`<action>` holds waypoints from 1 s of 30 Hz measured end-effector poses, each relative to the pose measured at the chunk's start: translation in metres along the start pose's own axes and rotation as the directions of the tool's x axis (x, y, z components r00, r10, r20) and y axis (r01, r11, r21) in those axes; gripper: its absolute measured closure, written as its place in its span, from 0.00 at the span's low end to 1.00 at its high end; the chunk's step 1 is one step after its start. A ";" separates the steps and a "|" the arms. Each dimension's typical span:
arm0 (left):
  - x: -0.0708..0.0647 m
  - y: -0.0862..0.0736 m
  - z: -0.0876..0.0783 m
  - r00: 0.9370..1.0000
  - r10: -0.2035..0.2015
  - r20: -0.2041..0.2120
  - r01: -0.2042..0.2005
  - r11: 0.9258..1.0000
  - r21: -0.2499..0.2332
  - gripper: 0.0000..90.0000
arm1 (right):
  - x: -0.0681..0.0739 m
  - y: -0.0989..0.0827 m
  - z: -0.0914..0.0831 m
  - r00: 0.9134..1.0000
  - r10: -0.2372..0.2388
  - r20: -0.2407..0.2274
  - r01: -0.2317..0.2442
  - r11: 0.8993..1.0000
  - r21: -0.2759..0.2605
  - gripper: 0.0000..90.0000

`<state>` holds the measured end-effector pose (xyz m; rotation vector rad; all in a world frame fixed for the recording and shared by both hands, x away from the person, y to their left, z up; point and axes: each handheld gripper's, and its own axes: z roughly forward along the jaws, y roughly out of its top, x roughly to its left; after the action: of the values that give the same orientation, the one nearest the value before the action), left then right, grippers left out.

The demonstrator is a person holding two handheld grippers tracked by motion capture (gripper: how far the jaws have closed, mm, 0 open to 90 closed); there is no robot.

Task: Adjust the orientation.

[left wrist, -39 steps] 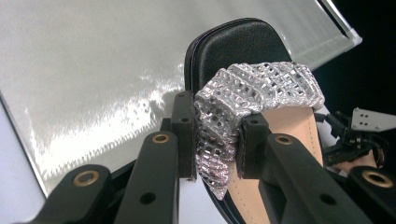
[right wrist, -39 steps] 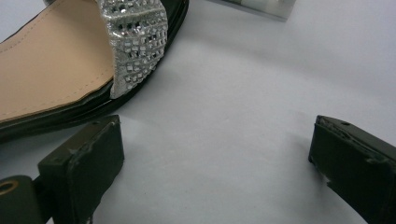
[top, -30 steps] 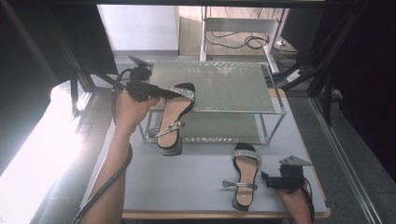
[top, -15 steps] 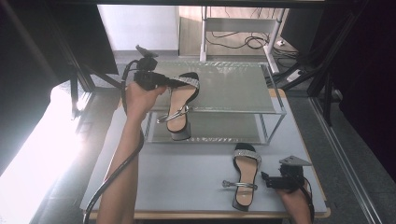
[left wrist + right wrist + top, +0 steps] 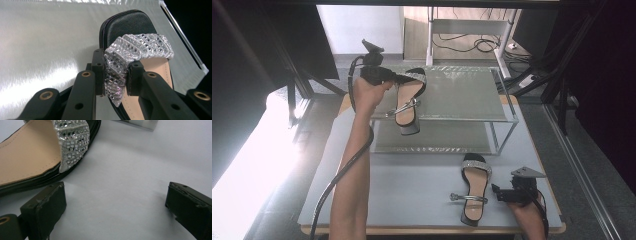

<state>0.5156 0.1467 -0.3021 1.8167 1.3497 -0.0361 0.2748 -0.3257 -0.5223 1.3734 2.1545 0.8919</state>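
Nearest, the right gripper (image 5: 498,194) rests on the surface (image 5: 412,200), jaws spread wide with nothing between them, just beside the second sandal (image 5: 474,187) lying flat. Farther off, the left gripper (image 5: 398,77) pinches the first sandal (image 5: 408,100) by its glittering strap (image 5: 130,52), toe over the rack's top shelf (image 5: 462,92), heel overhanging the front edge. Placing step, I'd say: next, lower it flat, then let go.
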 end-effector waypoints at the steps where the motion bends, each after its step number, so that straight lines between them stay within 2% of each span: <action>1: 0.000 0.000 0.000 1.000 0.000 0.000 0.000 1.000 0.000 0.82 | 0.000 0.000 0.000 1.000 0.000 0.000 0.000 1.000 0.000 0.03; 3: 0.002 0.005 0.003 1.000 -0.008 -0.008 0.008 1.000 -0.004 0.82 | 0.000 0.000 0.000 1.000 0.002 -0.001 -0.002 1.000 0.001 0.03; 7: 0.007 0.015 0.007 1.000 0.000 -0.026 0.000 1.000 -0.001 0.82 | 0.000 0.000 0.000 1.000 0.001 -0.001 -0.001 1.000 0.000 0.03; 8: 0.008 0.017 0.009 1.000 -0.010 -0.029 0.010 1.000 -0.003 0.82 | 0.000 0.000 0.000 1.000 0.001 -0.001 -0.001 1.000 0.000 0.03; 11: 0.011 0.026 0.014 0.999 0.009 -0.051 -0.009 1.000 0.006 0.82 | 0.000 0.000 0.000 1.000 0.002 -0.001 -0.002 1.000 0.000 0.03; 15: 0.015 0.033 0.018 0.998 0.005 -0.069 -0.005 1.000 -0.001 0.82 | 0.000 0.000 0.000 1.000 0.000 0.000 0.000 1.000 -0.001 0.03; 19: 0.022 0.038 0.024 0.996 -0.003 -0.093 0.004 1.000 0.006 0.82 | 0.000 0.000 0.000 1.000 -0.001 0.000 0.001 1.000 -0.001 0.03; 22: 0.026 0.040 0.028 0.995 -0.014 -0.096 0.014 1.000 -0.002 0.82 | 0.000 0.000 0.000 1.000 0.001 -0.001 -0.001 1.000 -0.001 0.03; 24: 0.027 0.040 0.029 0.995 -0.014 -0.098 0.014 1.000 -0.005 0.82 | 0.000 0.000 0.000 1.000 0.000 0.000 0.000 1.000 -0.001 0.03; 27: 0.025 0.042 0.031 0.991 -0.010 -0.130 0.007 1.000 -0.025 0.82 | 0.000 0.000 0.000 1.000 0.002 -0.001 -0.002 1.000 0.000 0.03; 30: 0.025 0.041 0.032 0.991 -0.010 -0.136 0.004 0.999 -0.040 0.82 | 0.000 0.000 0.000 1.000 0.002 -0.001 -0.002 1.000 0.000 0.03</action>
<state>0.5729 0.1428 -0.3099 1.8083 1.4419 0.1126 0.2746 -0.3256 -0.5223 1.3759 2.1540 0.8934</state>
